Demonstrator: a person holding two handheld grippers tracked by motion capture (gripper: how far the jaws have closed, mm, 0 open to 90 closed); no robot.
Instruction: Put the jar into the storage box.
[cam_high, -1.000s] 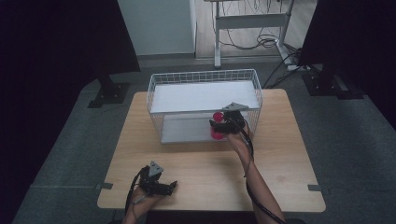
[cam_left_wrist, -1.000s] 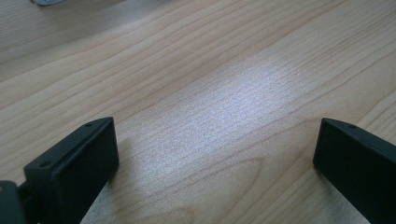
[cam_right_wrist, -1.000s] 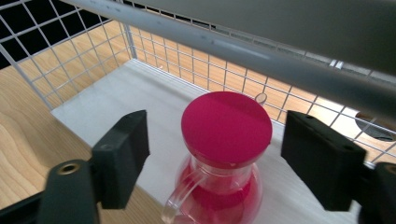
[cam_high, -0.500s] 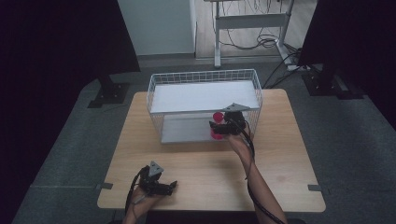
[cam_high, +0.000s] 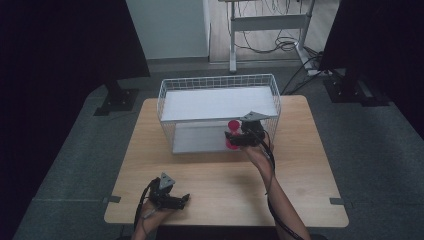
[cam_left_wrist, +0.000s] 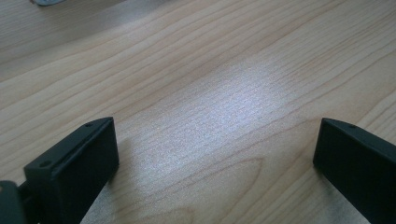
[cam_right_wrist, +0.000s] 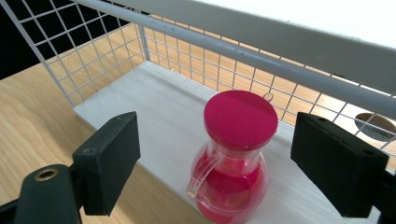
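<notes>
Right gripper (cam_right_wrist: 212, 163): jaws have just been opening and now stand wide, pads clear of the jug (cam_right_wrist: 231, 158) on both sides. The jug sits between them, upright, on the lower shelf (cam_right_wrist: 154, 109) of the wire rack (cam_right_wrist: 93, 56), near its front edge. Clear glass with a handle, red liquid inside, red lid on top. The upper shelf rail crosses just above and beyond the jug. In the high view the right gripper (cam_high: 239, 139) is at the rack's (cam_high: 217, 82) front right, level with the lower shelf.

Left gripper (cam_left_wrist: 215, 154): jaws wide apart, nothing between them, bare table (cam_left_wrist: 224, 70) under them. In the high view it (cam_high: 172, 199) rests on the table near the front edge, well apart from the rack.
</notes>
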